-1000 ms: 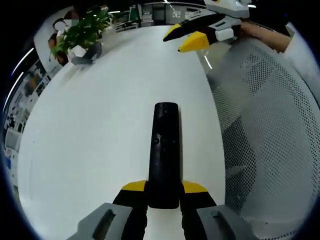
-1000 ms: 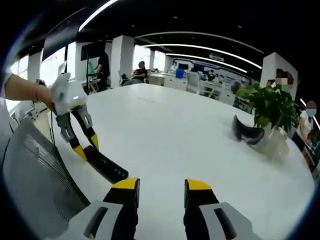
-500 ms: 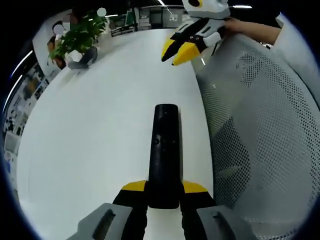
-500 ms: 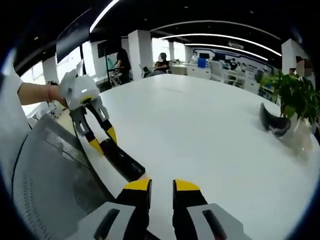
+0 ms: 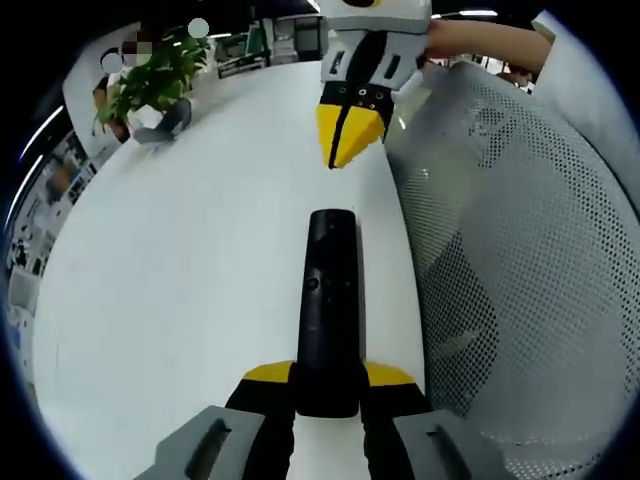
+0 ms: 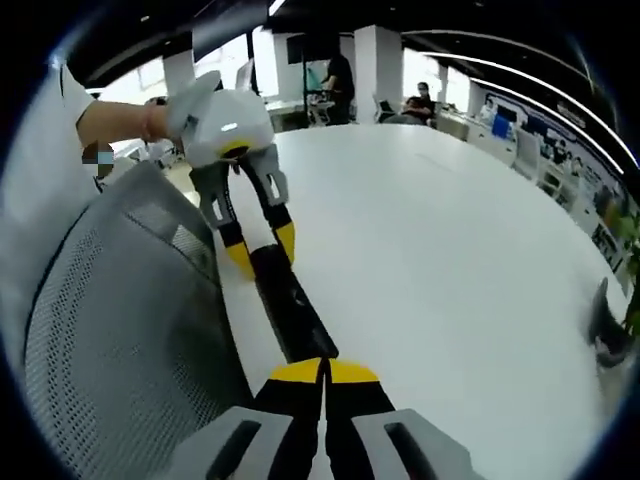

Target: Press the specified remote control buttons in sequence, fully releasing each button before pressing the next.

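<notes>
Left claw [image 5: 328, 385] pinches remote [image 5: 328, 300] at lower centre, long axis pointing up-frame over desk [image 5: 200, 230]. Right claw [image 5: 348, 150], pressed together, hangs just past its far end, probably not touching.

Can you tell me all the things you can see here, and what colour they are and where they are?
remote control: one, black, long and slim, its near end clamped in the left gripper over the table
table: one, white, large, under the remote control
potted plant: one, green leaves, at the far side of the table in the left gripper view
mesh chair: one, grey, beside the table edge
people: a few, small and far off in the office background
left gripper: one, black with yellow tips, shut on the remote control
right gripper: one, black with yellow tips, jaws together, pointing at the remote control's far end
</notes>
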`<state>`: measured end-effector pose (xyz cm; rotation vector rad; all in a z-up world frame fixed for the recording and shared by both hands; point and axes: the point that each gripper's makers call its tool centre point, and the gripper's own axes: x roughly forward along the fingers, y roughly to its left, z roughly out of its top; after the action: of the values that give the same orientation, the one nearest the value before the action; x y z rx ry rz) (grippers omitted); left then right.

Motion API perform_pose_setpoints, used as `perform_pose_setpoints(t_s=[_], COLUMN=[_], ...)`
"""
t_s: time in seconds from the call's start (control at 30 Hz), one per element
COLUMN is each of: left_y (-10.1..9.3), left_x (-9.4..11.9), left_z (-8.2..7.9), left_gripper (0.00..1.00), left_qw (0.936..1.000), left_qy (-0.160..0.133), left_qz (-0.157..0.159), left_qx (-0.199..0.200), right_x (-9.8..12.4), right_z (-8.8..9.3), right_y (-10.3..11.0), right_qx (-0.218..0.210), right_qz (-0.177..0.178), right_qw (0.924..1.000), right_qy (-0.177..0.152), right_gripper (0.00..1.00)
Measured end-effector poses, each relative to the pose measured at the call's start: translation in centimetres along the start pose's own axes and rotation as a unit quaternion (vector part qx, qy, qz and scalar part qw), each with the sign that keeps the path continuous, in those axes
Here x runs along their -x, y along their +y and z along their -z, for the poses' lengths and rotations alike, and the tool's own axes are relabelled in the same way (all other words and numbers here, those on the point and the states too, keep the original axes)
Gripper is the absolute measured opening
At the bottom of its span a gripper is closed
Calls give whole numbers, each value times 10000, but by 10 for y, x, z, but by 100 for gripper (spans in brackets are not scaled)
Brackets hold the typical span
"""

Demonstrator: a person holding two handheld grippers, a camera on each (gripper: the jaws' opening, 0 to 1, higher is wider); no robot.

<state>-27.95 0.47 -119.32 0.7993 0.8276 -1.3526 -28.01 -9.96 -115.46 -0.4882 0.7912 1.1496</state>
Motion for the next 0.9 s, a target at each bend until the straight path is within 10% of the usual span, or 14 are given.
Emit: perform_pose_setpoints(t_s=[0.9], left_y=[-1], left_x=[0], left_z=[0], left_gripper=[24], left_qw=[9989], left_qy=[-460], left_qz=[-37], left_qx=[29], right_x=[-29], right_z=[9], right_y=[2], right_qx=[1005], right_qz=[-570], right_qw=[9861], right_qy=[1195], right_gripper=[0])
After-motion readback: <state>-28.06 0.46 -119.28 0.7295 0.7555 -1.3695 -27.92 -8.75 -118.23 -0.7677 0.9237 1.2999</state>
